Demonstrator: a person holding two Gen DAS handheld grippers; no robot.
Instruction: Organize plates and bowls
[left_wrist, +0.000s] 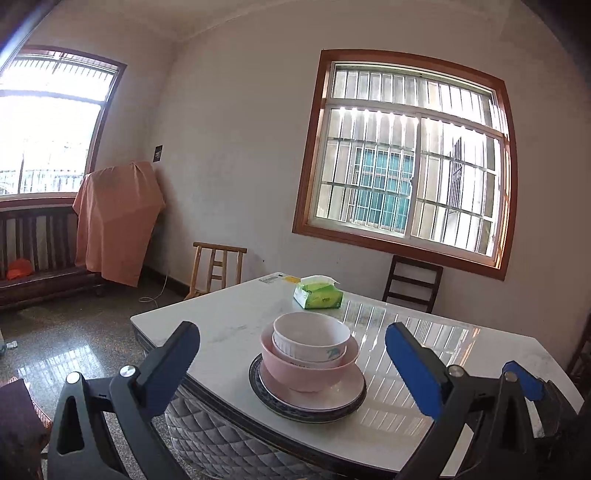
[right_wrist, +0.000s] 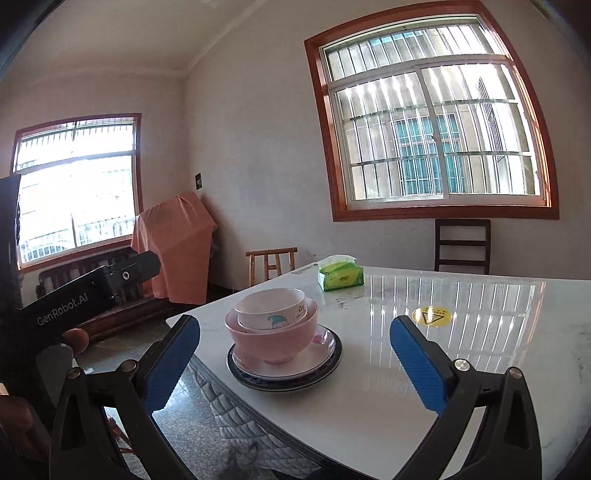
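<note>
A stack of dishes stands near the corner of the white marble table (left_wrist: 388, 424) (right_wrist: 369, 406). A white bowl (left_wrist: 311, 338) (right_wrist: 271, 308) with a blue-green mark sits inside a pink bowl (left_wrist: 308, 373) (right_wrist: 273, 341). The pink bowl rests on a pink-white plate (left_wrist: 343, 397) (right_wrist: 314, 360), which lies on a blue-rimmed plate (left_wrist: 273, 404) (right_wrist: 258, 382). My left gripper (left_wrist: 291, 362) is open and empty, held short of the stack. My right gripper (right_wrist: 295, 354) is open and empty, also short of the stack. The left gripper's body (right_wrist: 92, 291) shows at the left of the right wrist view.
A green tissue pack (left_wrist: 318, 293) (right_wrist: 340, 276) lies on the far side of the table. A yellow sticker (right_wrist: 431, 316) is on the tabletop. A dark chair (left_wrist: 413, 282) (right_wrist: 462, 245) and a wooden stool (left_wrist: 218, 267) (right_wrist: 271, 264) stand beyond the table.
</note>
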